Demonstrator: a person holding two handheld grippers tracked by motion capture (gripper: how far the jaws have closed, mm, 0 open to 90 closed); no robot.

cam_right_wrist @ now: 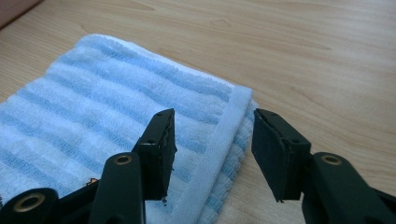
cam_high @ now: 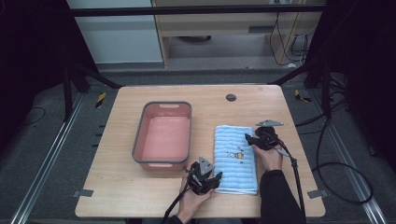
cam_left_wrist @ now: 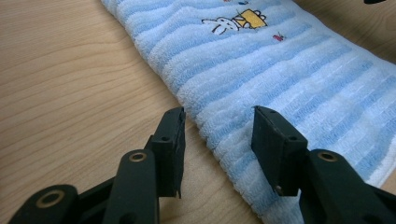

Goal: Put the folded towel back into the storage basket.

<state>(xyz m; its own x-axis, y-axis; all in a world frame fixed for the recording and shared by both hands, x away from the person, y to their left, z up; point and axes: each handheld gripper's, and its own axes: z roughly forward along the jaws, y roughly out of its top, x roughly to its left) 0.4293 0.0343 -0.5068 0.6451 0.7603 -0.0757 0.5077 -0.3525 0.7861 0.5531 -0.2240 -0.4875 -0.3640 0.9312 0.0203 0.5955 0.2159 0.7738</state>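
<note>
Folded blue striped towel lies flat on the wooden table, long axis running away from the person, a small cartoon patch near its middle. Left gripper sits at the towel's near left corner, the corner directly ahead of its jaws. In the left gripper view the towel's long edge passes between the two black jaws: one jaw stands over bare wood, the other over the cloth, both about half open, with no pad pressing the fabric yet. Nothing held. Right gripper is at the far right part of the towel, pointing across it. In the right gripper view the towel's white hemmed edge and far corner run up through the gap, one jaw over the stripes, the other over the table beyond the hem. Jaws half open here too, clear of the cloth, gripping nothing. Each hand is nearest its own corner, left to the near one, right to the far one, so the two grippers bracket the towel roughly along its length, on opposite sides. Judgement: both are set to pinch an edge, and the move depends on each jaw pair straddling the folded layers before closing. Pink basin stands just to the left of the towel, beyond the left gripper, apart from both hands.
</note>
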